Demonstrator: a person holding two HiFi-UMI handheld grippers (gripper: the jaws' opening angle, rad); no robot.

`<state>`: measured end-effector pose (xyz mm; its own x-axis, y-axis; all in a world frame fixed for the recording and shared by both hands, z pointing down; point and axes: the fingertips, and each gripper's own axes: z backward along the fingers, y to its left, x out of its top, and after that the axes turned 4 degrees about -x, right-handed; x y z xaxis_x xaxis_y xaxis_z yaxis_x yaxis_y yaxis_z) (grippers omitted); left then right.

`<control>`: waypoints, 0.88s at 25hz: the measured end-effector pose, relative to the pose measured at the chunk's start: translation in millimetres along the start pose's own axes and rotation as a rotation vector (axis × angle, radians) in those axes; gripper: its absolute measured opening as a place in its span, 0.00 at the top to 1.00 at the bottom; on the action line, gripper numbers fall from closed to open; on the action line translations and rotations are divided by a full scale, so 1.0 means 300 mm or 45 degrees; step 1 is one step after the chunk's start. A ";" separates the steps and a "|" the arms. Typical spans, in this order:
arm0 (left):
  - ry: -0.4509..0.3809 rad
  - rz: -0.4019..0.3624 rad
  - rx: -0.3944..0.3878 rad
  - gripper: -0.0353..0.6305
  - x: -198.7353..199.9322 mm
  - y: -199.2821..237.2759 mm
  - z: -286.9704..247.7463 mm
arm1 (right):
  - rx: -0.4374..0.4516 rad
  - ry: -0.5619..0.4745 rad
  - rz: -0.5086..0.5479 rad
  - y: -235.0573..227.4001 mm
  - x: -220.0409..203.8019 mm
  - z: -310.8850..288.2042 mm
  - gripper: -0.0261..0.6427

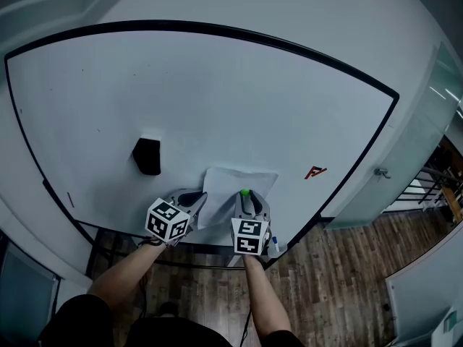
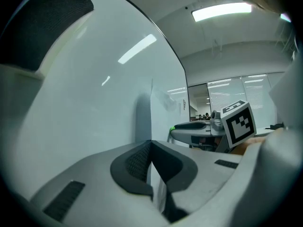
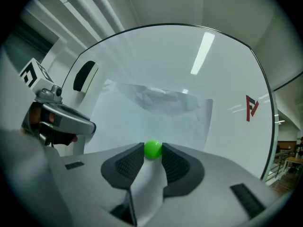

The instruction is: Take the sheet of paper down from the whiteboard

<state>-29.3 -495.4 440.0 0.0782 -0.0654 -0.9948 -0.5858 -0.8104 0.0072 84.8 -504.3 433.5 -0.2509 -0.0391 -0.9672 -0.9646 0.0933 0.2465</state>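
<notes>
A crumpled white sheet of paper hangs low on the whiteboard. My left gripper is at the sheet's left edge and is shut on it; in the left gripper view the thin paper runs between the pads. My right gripper is at the sheet's lower middle, shut on a small green ball magnet, with the paper spreading beyond it. In the left gripper view, the right gripper shows edge-on against the board.
A black eraser sticks to the board left of the paper, also seen as the eraser. A red mark lies to the right. A small object rests by the board's lower edge. Below is wooden floor.
</notes>
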 end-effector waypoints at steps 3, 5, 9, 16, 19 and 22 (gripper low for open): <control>0.000 -0.016 0.019 0.92 0.001 0.003 0.013 | -0.002 0.002 -0.008 -0.010 -0.006 0.002 0.77; 0.001 -0.024 0.032 0.92 0.000 0.008 0.020 | -0.001 0.002 -0.014 -0.012 -0.007 0.001 0.77; 0.007 -0.036 0.061 0.92 -0.008 0.020 0.033 | 0.006 0.000 -0.028 -0.008 -0.008 -0.001 0.77; 0.013 -0.042 0.091 0.92 -0.010 0.030 0.058 | 0.015 -0.003 -0.039 -0.011 -0.005 -0.001 0.77; 0.019 -0.042 0.102 0.92 -0.013 0.034 0.069 | 0.011 -0.003 -0.048 -0.019 -0.006 0.002 0.77; 0.028 -0.041 0.114 0.92 -0.021 0.036 0.078 | 0.007 -0.003 -0.054 -0.029 -0.010 0.003 0.77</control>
<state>-55.2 -490.1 444.1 0.1154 -0.0540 -0.9918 -0.6522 -0.7572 -0.0347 94.0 -504.0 434.3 -0.2099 -0.0411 -0.9768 -0.9739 0.0970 0.2052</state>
